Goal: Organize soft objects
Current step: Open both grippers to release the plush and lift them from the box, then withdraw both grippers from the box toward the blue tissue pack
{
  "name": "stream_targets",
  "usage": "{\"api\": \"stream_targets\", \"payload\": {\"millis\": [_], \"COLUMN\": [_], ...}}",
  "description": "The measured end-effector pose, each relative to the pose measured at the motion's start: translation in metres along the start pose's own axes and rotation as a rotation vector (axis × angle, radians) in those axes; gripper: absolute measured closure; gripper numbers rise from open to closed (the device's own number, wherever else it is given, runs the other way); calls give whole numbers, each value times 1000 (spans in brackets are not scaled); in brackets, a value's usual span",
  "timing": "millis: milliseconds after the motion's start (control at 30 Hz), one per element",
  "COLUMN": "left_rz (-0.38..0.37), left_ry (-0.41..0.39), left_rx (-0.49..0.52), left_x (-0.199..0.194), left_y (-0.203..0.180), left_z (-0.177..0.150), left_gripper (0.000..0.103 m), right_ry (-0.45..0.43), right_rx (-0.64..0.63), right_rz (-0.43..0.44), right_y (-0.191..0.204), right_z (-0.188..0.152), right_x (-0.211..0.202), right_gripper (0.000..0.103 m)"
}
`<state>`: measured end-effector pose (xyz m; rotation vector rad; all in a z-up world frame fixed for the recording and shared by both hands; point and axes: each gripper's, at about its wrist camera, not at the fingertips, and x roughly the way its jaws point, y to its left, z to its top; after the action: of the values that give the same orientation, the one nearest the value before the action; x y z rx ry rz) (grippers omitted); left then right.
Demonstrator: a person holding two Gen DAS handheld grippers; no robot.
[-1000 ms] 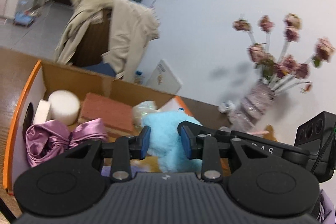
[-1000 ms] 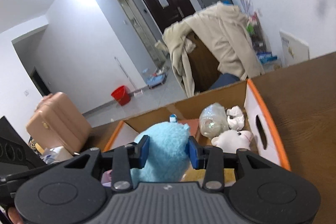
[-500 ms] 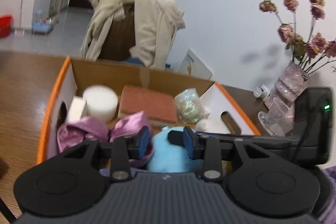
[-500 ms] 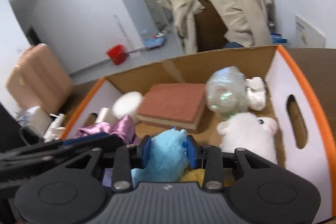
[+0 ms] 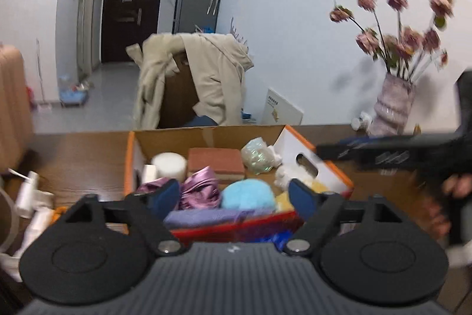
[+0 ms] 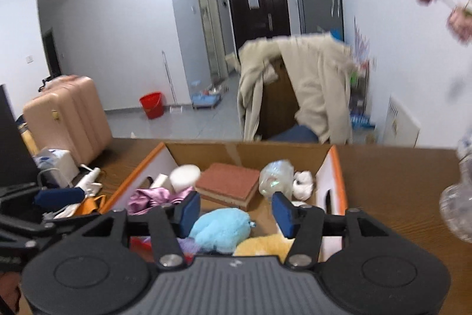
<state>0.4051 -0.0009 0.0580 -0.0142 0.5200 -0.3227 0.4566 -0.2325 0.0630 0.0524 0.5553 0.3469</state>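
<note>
Partly hidden: yellow plush [image 6: 265, 245].

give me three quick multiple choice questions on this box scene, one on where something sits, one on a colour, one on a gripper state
1. Where does the blue plush toy lie?
A. inside the cardboard box
B. on the floor
C. on the chair

2. What colour is the box's rim?
A. green
B. orange
C. black

3. How is the right gripper?
A. shut on the plush
B. shut on the satin cloth
C. open, holding nothing

Answers:
1 A: the plush rests among the other soft things between the box walls.
2 B: an orange edge runs along the white side panels.
3 C: its jaws have just been opening and both pads stand clear of the plush below them.
</note>
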Motion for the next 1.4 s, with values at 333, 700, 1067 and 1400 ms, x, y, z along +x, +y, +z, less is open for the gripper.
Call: {"api": "stream_targets", "payload": {"millis": [333,700,1067,1400], "left_rz": [80,188,135,60], "left_ry": [-108,-79,-56,13], "left_rx": [150,10,4,-64], "left_x": [-100,-134,-145,-78], "left_y": [-31,-38,-47,-42], "left_z": [-66,-142,-151,-132], "left_gripper": [0,0,0,0], "right_ry": [-120,-188,-107,-51], "right_rx": [-171,-259,-168,-33], "right_rz": [-51,-211,-158,-124], "right_y": [49,99,99,60], "right_z": [-82,-182,-204,-190], "right_x": [-130,-177,-196,-148], "right_gripper": [36,21,21,34]}}
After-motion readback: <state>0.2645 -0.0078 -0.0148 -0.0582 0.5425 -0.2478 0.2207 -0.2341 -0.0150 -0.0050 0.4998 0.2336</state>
